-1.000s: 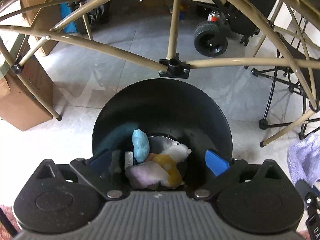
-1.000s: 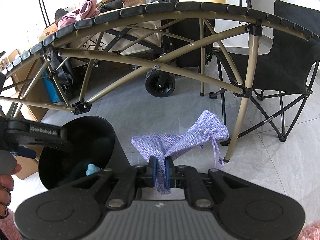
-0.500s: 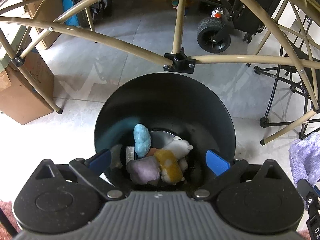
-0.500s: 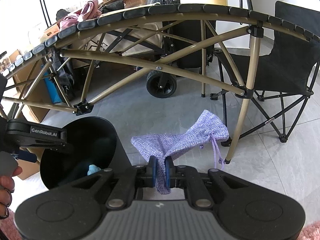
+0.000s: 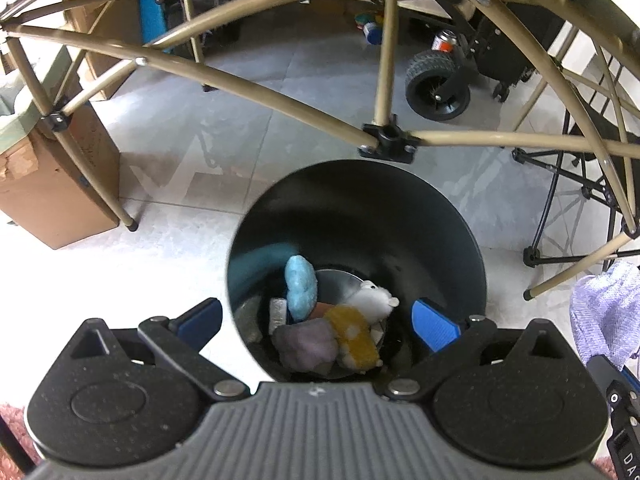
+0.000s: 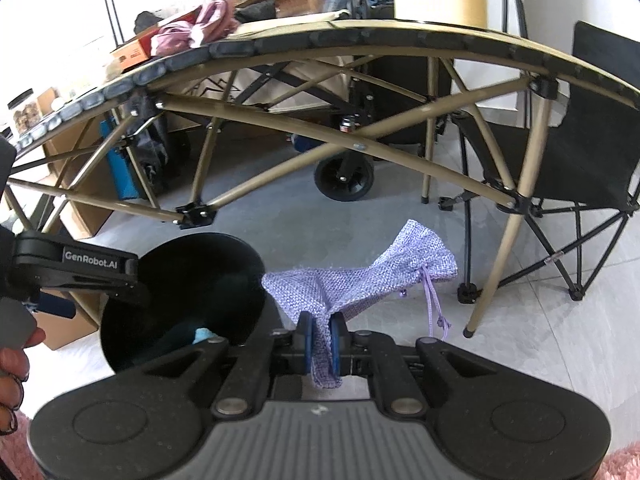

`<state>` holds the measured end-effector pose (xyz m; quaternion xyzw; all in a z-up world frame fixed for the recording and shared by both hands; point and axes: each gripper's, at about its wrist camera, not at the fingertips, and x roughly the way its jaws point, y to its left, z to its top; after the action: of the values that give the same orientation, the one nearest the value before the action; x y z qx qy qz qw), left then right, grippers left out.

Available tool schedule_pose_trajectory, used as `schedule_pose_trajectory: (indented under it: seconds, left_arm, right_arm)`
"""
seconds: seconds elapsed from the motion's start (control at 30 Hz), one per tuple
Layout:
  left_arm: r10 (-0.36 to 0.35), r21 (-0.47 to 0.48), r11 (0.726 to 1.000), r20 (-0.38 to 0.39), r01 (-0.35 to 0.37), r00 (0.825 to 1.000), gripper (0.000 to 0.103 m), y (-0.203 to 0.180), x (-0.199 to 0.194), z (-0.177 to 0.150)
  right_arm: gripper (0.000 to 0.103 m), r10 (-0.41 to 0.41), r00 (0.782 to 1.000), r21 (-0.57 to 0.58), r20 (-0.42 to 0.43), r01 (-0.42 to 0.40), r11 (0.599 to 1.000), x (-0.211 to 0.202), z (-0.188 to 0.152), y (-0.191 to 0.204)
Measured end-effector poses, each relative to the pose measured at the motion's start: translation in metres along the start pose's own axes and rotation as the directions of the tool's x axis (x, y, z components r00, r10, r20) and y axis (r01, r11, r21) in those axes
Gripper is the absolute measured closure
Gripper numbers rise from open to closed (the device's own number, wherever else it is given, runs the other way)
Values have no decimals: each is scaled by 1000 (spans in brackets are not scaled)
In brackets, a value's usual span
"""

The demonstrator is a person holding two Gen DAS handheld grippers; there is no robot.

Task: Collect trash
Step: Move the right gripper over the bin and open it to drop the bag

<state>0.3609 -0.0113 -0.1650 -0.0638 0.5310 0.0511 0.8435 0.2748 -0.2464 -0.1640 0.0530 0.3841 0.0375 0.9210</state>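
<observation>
A round black bin [image 5: 400,216] stands on the tiled floor, holding several crumpled pieces: a light blue lump [image 5: 300,286], a white one, a yellow one and a mauve one [image 5: 306,344]. My left gripper [image 5: 316,320] is open and empty, held above the bin's near rim. My right gripper [image 6: 320,338] is shut on a lilac drawstring pouch [image 6: 372,276], which hangs in the air just right of the bin [image 6: 192,280]. The pouch also shows at the right edge of the left wrist view [image 5: 604,308].
A folding table's tan metal frame [image 5: 256,88] arches just behind the bin. A cardboard box [image 5: 52,184] stands at the left. A black folding chair [image 6: 580,160] is on the right and a wheeled cart [image 6: 344,178] behind. Pink rug at the near edge.
The left gripper has risen and pulled back, so the bin looks smaller and farther. The right gripper has moved the pouch closer to the bin.
</observation>
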Motion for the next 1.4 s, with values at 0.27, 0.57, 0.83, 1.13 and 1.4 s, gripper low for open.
schedule_pose_trajectory:
  seconds: [0.27, 0.57, 0.83, 1.13, 1.4]
  left_arm:
    - [8, -51, 999, 17, -7, 1000, 0, 39, -10, 0]
    - [28, -142, 990, 31, -23, 999, 0, 98, -20, -4]
    - [46, -186, 982, 15, -42, 999, 0, 140, -21, -9]
    - [46, -199, 979, -3, -46, 999, 0, 161, -22, -14]
    - [46, -210, 976, -20, -50, 999, 0, 168, -19, -16]
  right_arm:
    - [94, 37, 999, -64, -11, -38, 997, 5, 5, 37]
    - [94, 78, 996, -138, -46, -83, 987, 19, 10, 90]
    - [94, 102, 990, -191, -97, -119, 974, 40, 14, 134]
    - [93, 91, 983, -175, -158, -119, 977, 63, 17, 154]
    - [40, 65, 983, -166, -172, -94, 982, 72, 19, 159]
